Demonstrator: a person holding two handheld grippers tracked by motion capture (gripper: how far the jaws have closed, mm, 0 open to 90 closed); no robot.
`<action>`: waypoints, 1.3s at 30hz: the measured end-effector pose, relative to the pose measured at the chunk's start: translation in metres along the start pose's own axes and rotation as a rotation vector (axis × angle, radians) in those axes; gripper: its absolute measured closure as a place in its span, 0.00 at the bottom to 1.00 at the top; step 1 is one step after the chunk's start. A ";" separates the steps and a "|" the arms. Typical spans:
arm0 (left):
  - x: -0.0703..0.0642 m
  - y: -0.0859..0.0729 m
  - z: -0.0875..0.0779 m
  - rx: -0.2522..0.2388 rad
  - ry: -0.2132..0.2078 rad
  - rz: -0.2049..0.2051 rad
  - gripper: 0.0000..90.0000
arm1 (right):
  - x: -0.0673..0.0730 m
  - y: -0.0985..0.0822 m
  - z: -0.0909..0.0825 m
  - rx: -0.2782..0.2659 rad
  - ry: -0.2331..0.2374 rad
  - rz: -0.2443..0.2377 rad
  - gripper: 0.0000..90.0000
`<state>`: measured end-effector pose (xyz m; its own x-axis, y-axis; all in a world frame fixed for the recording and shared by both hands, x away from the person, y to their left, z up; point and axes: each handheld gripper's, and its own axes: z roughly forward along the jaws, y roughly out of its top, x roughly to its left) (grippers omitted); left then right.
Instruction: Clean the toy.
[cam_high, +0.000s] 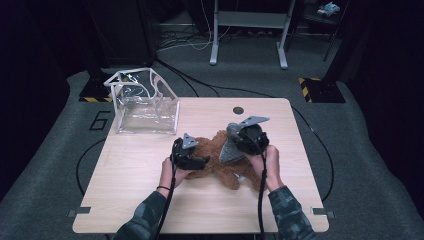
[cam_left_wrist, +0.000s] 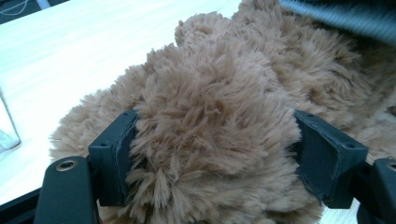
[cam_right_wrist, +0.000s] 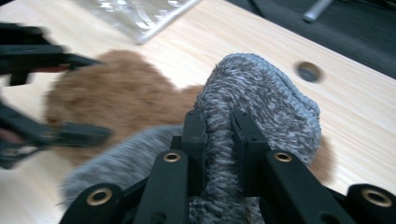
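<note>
A fluffy brown plush toy (cam_high: 216, 157) lies in the middle of the wooden table (cam_high: 135, 190). My left gripper (cam_high: 192, 161) is shut on a thick wad of the plush toy's fur (cam_left_wrist: 210, 140), one jaw on each side. My right gripper (cam_high: 240, 142) is shut on a grey knitted sock (cam_high: 231, 145), pinching a fold of it just above the toy. In the right gripper view the grey sock (cam_right_wrist: 266, 100) stands up between the jaws, with the brown toy (cam_right_wrist: 116, 88) and the left gripper (cam_right_wrist: 51, 98) behind it.
A clear plastic bag with white trim (cam_high: 145, 102) stands open at the table's far left corner. A round cable hole (cam_high: 238, 110) sits near the far edge. Cables run down from both grippers toward the near edge.
</note>
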<state>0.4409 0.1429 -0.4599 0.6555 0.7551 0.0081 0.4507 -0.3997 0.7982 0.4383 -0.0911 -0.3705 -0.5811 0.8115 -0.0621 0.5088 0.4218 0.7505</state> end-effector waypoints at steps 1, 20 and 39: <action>0.000 0.000 0.000 0.001 0.000 0.001 0.26 | 0.010 0.001 0.006 -0.003 0.023 -0.023 0.86; 0.001 0.000 0.001 0.007 -0.003 0.002 0.26 | 0.034 -0.016 0.043 0.066 0.071 -0.074 0.87; 0.003 0.000 0.003 -0.005 -0.009 -0.002 0.26 | -0.035 -0.055 0.009 0.060 -0.079 0.103 0.88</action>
<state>0.4445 0.1435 -0.4613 0.6599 0.7514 0.0012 0.4493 -0.3958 0.8009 0.4369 -0.1391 -0.4154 -0.4731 0.8801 -0.0404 0.6018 0.3563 0.7148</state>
